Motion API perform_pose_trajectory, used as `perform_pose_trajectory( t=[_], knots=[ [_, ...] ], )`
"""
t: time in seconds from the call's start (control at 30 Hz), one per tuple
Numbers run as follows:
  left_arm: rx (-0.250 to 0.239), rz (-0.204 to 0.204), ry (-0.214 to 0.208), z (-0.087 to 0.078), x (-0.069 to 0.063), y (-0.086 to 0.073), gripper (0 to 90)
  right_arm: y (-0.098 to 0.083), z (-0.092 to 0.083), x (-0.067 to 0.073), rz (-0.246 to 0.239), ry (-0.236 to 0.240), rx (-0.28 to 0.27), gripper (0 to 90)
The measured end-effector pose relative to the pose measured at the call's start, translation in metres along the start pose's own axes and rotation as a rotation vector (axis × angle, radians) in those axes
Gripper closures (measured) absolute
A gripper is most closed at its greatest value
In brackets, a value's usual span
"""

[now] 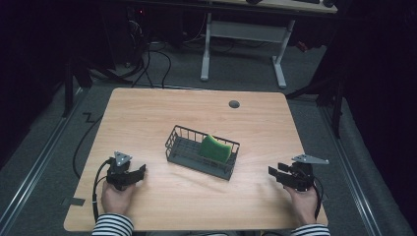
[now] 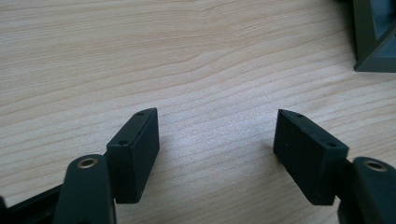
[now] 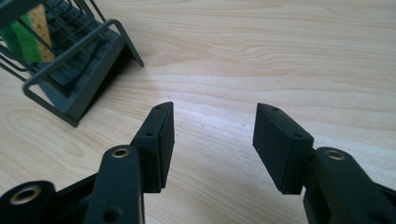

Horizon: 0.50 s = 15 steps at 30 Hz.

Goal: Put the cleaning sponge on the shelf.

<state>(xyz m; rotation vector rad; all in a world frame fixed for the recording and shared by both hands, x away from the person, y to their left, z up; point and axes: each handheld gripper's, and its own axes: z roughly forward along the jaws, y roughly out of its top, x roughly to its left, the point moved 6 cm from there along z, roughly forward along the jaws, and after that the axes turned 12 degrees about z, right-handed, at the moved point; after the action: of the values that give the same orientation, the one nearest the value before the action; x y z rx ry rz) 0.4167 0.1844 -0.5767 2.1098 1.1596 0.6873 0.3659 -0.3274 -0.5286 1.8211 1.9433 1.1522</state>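
Note:
A dark grey wire basket (image 1: 187, 152) stands in the middle of the wooden table (image 1: 147, 113). A green and yellow sponge (image 1: 215, 148) leans upright in its right half. My left gripper (image 1: 139, 173) rests near the front left, apart from the basket and open with bare wood between its jaws (image 2: 215, 135). My right gripper (image 1: 274, 172) lies at the front right, also open and holding nothing (image 3: 214, 128). In the right gripper view the basket (image 3: 79, 88) sits at the upper left with the sponge (image 3: 23, 35) inside. A corner of the basket (image 2: 373, 42) shows in the left gripper view.
A grey cable grommet (image 1: 234, 104) is set into the table near its far edge. Beyond the table stands a white desk frame (image 1: 246, 34) on grey carpet. Cables (image 1: 157, 59) run over the floor at the back left. Striped sleeves (image 1: 113, 225) come in at the bottom.

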Motion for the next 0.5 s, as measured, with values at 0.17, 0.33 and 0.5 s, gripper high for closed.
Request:
perform_pose_trajectory(
  t=[0.17, 0.33, 0.5],
  knots=[
    [0.000, 0.000, 0.000, 0.000, 0.000, 0.000, 31.8, -0.004, 0.008, -0.001, 0.009, -0.006, 0.007, 48.8],
    [0.000, 0.000, 0.000, 0.000, 0.000, 0.000, 31.8, -0.010, 0.017, -0.002, 0.002, -0.015, 0.011, 48.4],
    [0.000, 0.002, -0.003, 0.000, 0.000, 0.000, 31.7, -0.011, 0.025, -0.002, -0.024, -0.051, 0.010, 47.0]
  ],
)
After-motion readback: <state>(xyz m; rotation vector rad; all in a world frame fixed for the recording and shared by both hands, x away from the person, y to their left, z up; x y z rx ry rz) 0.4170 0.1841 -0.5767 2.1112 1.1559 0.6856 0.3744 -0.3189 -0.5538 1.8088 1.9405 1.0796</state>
